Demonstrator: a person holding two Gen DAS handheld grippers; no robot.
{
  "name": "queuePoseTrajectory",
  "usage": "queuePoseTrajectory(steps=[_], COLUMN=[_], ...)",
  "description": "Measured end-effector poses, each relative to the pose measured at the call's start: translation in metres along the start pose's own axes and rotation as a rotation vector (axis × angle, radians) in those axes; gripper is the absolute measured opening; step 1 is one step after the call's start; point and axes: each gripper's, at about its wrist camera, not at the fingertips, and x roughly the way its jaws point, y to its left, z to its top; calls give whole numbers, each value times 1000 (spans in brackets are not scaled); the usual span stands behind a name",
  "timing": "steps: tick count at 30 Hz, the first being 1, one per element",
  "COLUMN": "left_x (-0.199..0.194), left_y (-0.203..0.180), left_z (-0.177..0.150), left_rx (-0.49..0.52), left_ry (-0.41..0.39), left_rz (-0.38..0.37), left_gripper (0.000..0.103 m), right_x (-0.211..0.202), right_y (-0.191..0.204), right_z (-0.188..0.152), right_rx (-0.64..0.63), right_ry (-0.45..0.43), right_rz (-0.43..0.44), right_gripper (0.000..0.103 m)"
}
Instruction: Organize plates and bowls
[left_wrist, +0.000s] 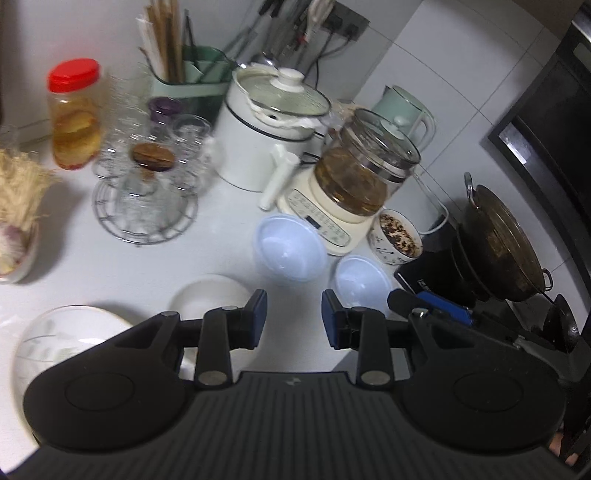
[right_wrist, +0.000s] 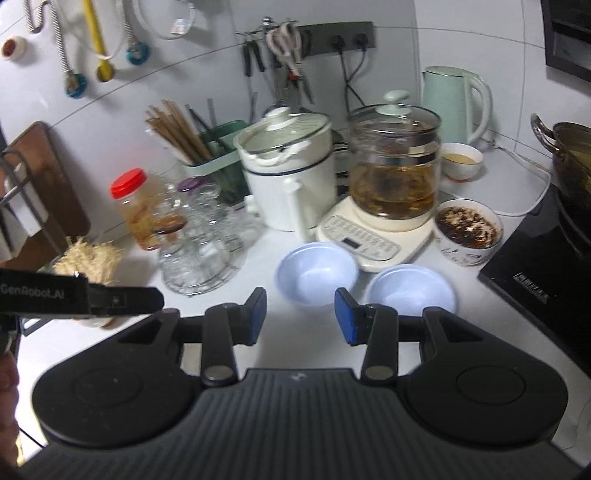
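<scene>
Your left gripper (left_wrist: 294, 319) hovers low over the white countertop (left_wrist: 229, 254), its blue-padded fingers (left_wrist: 258, 317) spread apart and holding nothing. At the lower left of that view lies a glossy white oval plate with a faint leaf print (left_wrist: 70, 332), and just left of the fingers a smaller plain white round dish (left_wrist: 212, 291), partly hidden by the gripper.

Your right gripper (right_wrist: 300, 315) is likewise level, its jaws wide and empty. The left one's black body enters its view from the left edge.

Just past its fingertips, at frame centre, two smooth pale-blue round plastic bowls sit upright, mouths up, side by side: the larger bowl (right_wrist: 317, 272) left, the smaller bowl (right_wrist: 412, 288) right. Being round, they show no long axis.

Behind them stands a cream kettle base carrying a clear glass pot of brown tea (right_wrist: 395, 173), and to its right a white patterned ceramic bowl of dark speckled food (right_wrist: 468, 230). Further left are a white lidded cooker (right_wrist: 288, 166) and a wire rack of ribbed glasses (right_wrist: 201, 243).
</scene>
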Motion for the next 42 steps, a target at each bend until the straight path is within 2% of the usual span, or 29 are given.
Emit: queuePoseTrajectory(steps=[4, 6, 8, 22, 29, 32, 35, 37, 39, 42], left_x=[28, 43, 56, 157, 204, 216, 228, 236, 243, 252], left_y=[-21, -30, -37, -53, -54, -52, -54, -53, -54, -57], left_z=[8, 12, 17, 21, 8, 4, -1, -5, -6, -7], left_rx=[2, -9, -13, -118, -200, -260, -270, -290, -294, -265], left_ry=[14, 17, 18, 123, 183, 173, 180, 188, 194, 190], left_rz=[6, 8, 10, 75, 44, 26, 47, 45, 42, 39], left_gripper=[46, 55, 56, 56, 55, 55, 55, 50, 33, 15], right_x=[15, 24, 32, 101, 136, 150, 158, 164, 169, 175], right_y=[-28, -41, -54, -131, -161, -172, -177, -180, -182, -182], right_z=[11, 16, 20, 36, 25, 17, 12, 10, 7, 6], right_rx=[4, 9, 12, 33, 36, 47, 34, 36, 32, 4], right_ry=[25, 43, 51, 155, 248, 289, 311, 331, 346, 354], right_rz=[-2, -2, 0, -16, -37, -21, -3, 5, 9, 2], right_gripper=[44, 44, 44, 44, 44, 43, 43, 43, 42, 37])
